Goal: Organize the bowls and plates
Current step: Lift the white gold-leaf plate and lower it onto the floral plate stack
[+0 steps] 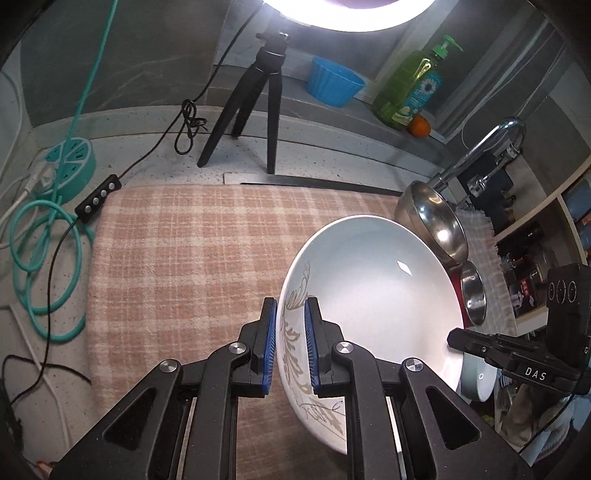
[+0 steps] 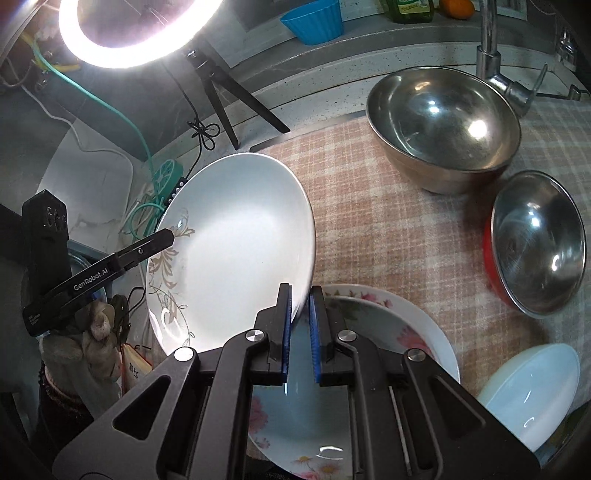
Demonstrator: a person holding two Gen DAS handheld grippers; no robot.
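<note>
White plate [image 1: 373,295] with a grey-brown leaf pattern: held tilted above the checked cloth [image 1: 192,266], gripped at two opposite edges. Left tongs [image 1: 290,347]: narrow, blue pads on either side of the patterned rim, clamped on the white plate. Right tongs [image 2: 300,328]: narrow, clamped on the plain rim of the same plate [image 2: 232,254]; seen from the left tongs, they enter at the plate's far right edge. Flowered plate [image 2: 391,328]: lies flat on the cloth directly beneath and just ahead of the right tongs, partly hidden by them. Large steel bowl [image 2: 443,125]: ahead and to the right of the right tongs, upright on the cloth, near the tap [image 2: 491,51]. Small steel bowl [image 2: 539,243] with a red outside: right of the right tongs, tilted, just beside the large bowl. Pale translucent bowl [image 2: 532,387]: near right of the right tongs, at the cloth's edge. Ring light [image 2: 136,33] on a black tripod [image 1: 255,110]: ahead of the left tongs, standing on the table [image 1: 332,158] beyond the cloth. Blue cup [image 1: 332,83], green soap bottle [image 1: 413,85] and an orange [image 1: 419,125]: on the ledge farther ahead.
</note>
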